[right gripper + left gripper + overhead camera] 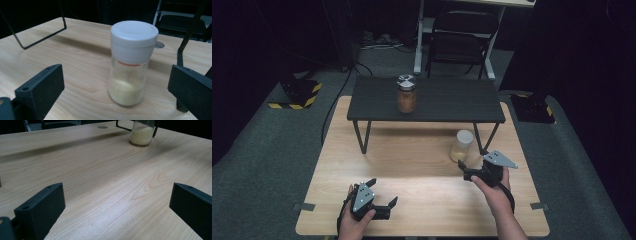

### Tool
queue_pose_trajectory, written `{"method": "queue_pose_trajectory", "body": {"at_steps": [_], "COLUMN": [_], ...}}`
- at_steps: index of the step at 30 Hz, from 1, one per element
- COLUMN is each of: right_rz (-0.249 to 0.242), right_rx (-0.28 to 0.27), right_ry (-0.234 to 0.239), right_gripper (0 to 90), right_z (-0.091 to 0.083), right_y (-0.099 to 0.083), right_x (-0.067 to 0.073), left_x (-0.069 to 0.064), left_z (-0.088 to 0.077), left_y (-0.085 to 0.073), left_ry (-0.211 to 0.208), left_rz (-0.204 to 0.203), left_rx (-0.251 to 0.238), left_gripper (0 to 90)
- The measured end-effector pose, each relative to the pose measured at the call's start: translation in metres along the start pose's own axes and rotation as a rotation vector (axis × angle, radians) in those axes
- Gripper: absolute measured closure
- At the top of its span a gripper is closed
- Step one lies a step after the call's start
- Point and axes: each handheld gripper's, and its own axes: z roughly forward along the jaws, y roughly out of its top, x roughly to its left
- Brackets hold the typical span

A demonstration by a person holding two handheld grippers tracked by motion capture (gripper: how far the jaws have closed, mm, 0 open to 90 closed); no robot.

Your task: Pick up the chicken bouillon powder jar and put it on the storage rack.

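Both tongs gape empty over pale wood-grain bench [422,195]: right tongs [116,87] face the white-capped jar [130,62], left tongs [117,202] well apart; dark carpeted room beyond.

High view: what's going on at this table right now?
A person holds tongs in each hand over a wooden table. The right tongs are open and lined up on a white-lidded jar of yellow grains, which stands between the jaws but is not gripped yet. The left tongs are open, near the table's front edge, holding nothing. A second jar with brown contents stands on the small black shelf behind.
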Motion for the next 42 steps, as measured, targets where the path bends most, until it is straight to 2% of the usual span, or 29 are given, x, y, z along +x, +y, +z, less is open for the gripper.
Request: {"method": "queue_pose_trajectory", "body": {"at_steps": [8, 23, 28, 35, 38, 42], "right_rz": [-0.005, 0.026, 0.048, 0.048, 0.051, 0.046], "right_rx": [-0.004, -0.031, -0.04, -0.07, -0.09, -0.095], "right_ry": [-0.024, -0.05, -0.043, -0.054, -0.058, -0.064], "right_gripper": [0.2, 0.6, 10.2, 26.5, 31.4, 32.9], "right_z": [0.017, 0.047, 0.052, 0.057, 0.057, 0.058], "right_y": [0.005, 0.006, 0.003, -0.005, -0.008, -0.009], "right_x": [-0.002, -0.005, -0.007, -0.006, -0.006, -0.005], "left_x": [0.001, 0.005, 0.007, 0.007, 0.007, 0.007], "left_z": [0.0, 0.0, 0.002, 0.001, 0.001, 0.001], "left_y": [-0.001, 0.0, 0.0, -0.001, -0.001, -0.001], "left_ry": [-0.007, -0.023, -0.025, -0.024, -0.025, -0.024], "left_rz": [-0.005, -0.013, -0.02, -0.023, -0.025, -0.027], "left_rx": [-0.004, -0.002, -0.001, -0.009, -0.009, -0.006], "left_gripper": [0.5, 0.5, 0.5, 0.5, 0.5, 0.5]}}
